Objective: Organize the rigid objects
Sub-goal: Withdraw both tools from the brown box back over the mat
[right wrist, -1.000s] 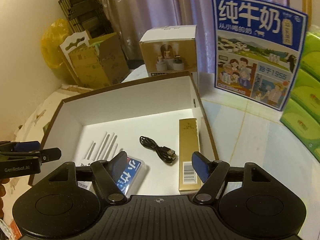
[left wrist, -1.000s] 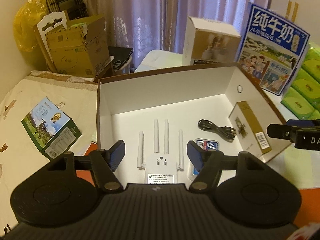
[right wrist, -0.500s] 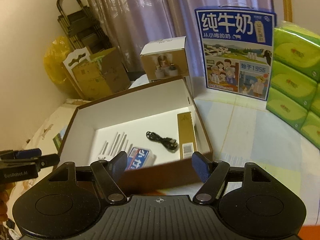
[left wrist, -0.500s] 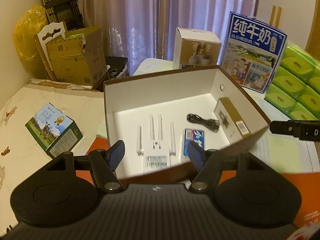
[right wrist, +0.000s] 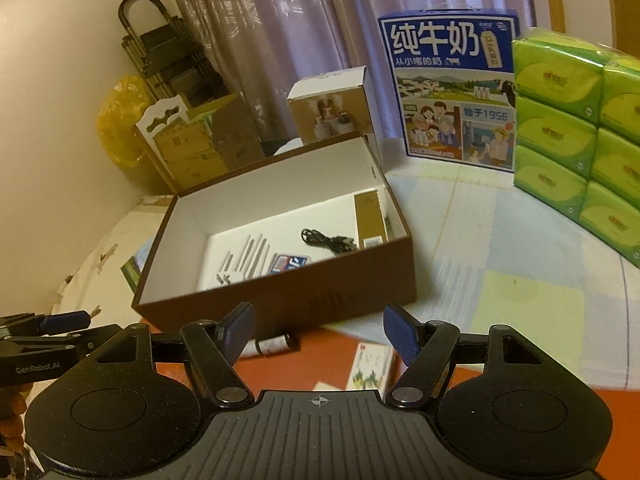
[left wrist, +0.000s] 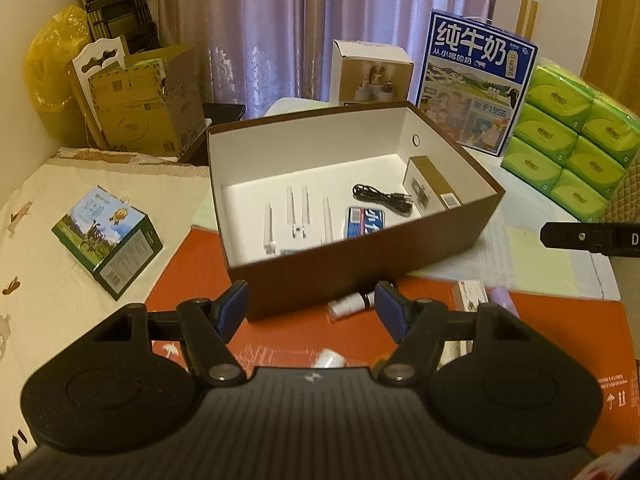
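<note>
A brown open box [left wrist: 360, 272] [right wrist: 352, 280] with a white inside holds a white repeater with antennas [left wrist: 296, 220] [right wrist: 244, 256], a blue card pack [left wrist: 365, 222] [right wrist: 289, 263], a black cable [left wrist: 382, 198] [right wrist: 328, 240] and a gold carton [left wrist: 430, 188] [right wrist: 370, 220]. In front of the box lie a small white bottle [left wrist: 352, 304] [right wrist: 272, 346] and a small illustrated box [left wrist: 474, 294] [right wrist: 370, 366]. My left gripper [left wrist: 312, 308] and my right gripper [right wrist: 320, 330] are both open and empty, hanging before the box's near wall.
A green-blue carton [left wrist: 106, 238] lies on the cloth at left. A blue milk case [left wrist: 476, 80] [right wrist: 452, 88], a brown-white product box [left wrist: 370, 74] [right wrist: 332, 108] and green tissue packs [left wrist: 576, 136] [right wrist: 576, 136] stand behind and right. Cardboard boxes [left wrist: 148, 100] stand at back left.
Both grippers have drawn back from over the box toward me. The box looks smaller, and the bottle and small box in front of it have come into view.
</note>
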